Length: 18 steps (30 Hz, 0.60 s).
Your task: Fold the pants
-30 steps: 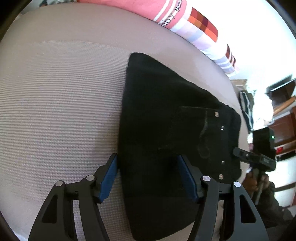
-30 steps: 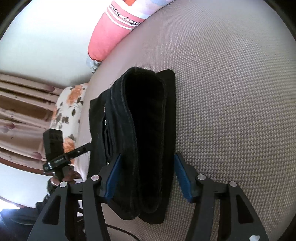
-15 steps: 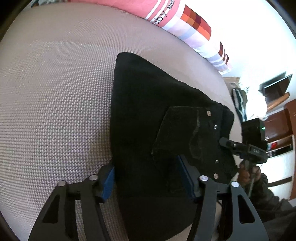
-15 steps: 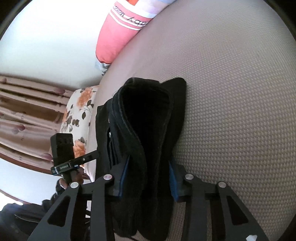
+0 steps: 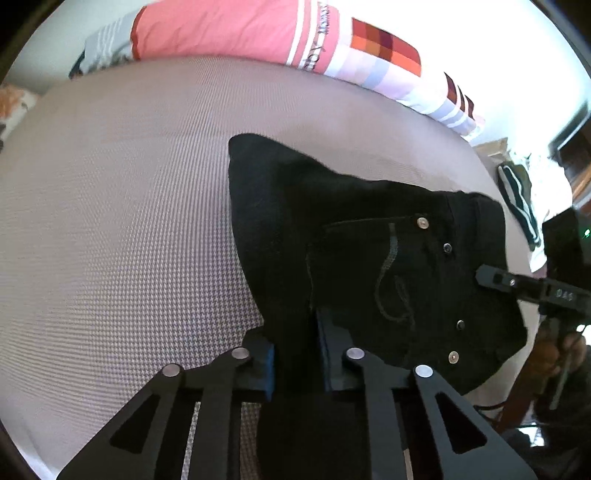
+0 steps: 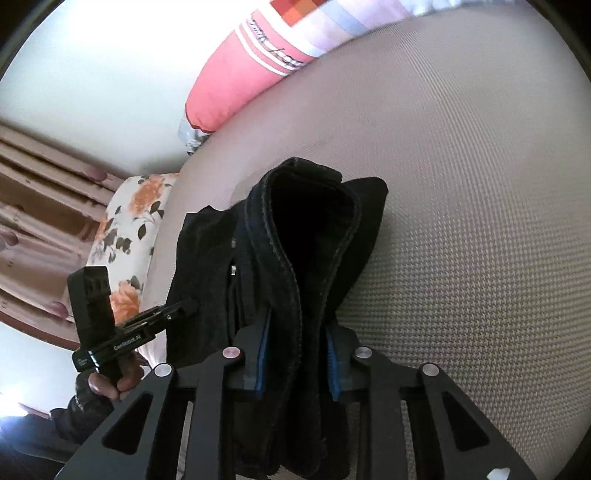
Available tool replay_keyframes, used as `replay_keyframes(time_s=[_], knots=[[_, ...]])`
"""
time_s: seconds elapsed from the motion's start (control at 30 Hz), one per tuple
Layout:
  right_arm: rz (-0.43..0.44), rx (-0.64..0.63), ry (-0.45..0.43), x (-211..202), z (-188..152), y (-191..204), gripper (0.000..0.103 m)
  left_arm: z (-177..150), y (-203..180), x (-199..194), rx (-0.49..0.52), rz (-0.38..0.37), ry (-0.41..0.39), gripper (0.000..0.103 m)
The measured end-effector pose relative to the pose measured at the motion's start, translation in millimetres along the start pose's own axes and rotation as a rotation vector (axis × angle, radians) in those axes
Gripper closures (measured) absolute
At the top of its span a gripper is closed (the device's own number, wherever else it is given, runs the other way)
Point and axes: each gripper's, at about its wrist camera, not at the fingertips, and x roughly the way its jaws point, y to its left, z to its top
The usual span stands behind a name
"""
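Black pants (image 5: 351,236), folded into a thick bundle with a back pocket and rivets on top, lie on a beige bed. My left gripper (image 5: 295,350) is shut on the near edge of the bundle. In the right wrist view the pants (image 6: 310,236) show their stacked folded layers end-on, and my right gripper (image 6: 297,354) is shut on those layers at the near end. The other gripper shows at the edge of each view, the right one (image 5: 524,284) in the left wrist view and the left one (image 6: 122,332) in the right wrist view.
The beige woven bedspread (image 5: 110,229) spreads around the pants. A pink striped pillow (image 5: 258,33) lies at the far edge. A floral cushion (image 6: 129,236) and curtains stand at the bedside. Furniture and clothes (image 5: 517,199) stand past the right end.
Both grippers have closed from open onto the pants. The bundle is pinched and slightly lifted at its ends, and both views have tilted upward toward the pillow.
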Motion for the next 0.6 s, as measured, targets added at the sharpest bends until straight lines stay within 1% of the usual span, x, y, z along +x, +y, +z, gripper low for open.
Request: replay_keyframes(time_s=[0.07, 0.17, 0.23, 0.33, 0.47, 0.6], knots=[[0.019, -0.011, -0.006, -4, 2, 7, 0.081, 2, -2, -5, -0.002, -0.003, -0.015, 0.086], [0.014, -0.038, -0.008, -4, 7, 20, 0.081, 7, -3, -12, -0.015, -0.041, -0.034, 0.087], [0.029, -0.032, -0.009, -4, 10, 24, 0.081, 11, -6, -16, -0.006, -0.051, -0.048, 0.087], [0.034, -0.039, -0.021, -1, 19, 31, 0.081, 19, -10, -22, 0.015, -0.038, -0.074, 0.087], [0.054, -0.030, -0.040, 7, 37, 35, 0.082, 35, -2, -26, 0.009, -0.029, -0.104, 0.087], [0.058, -0.035, -0.049, 17, 55, 38, 0.082, 54, 5, -27, 0.017, -0.004, -0.128, 0.087]])
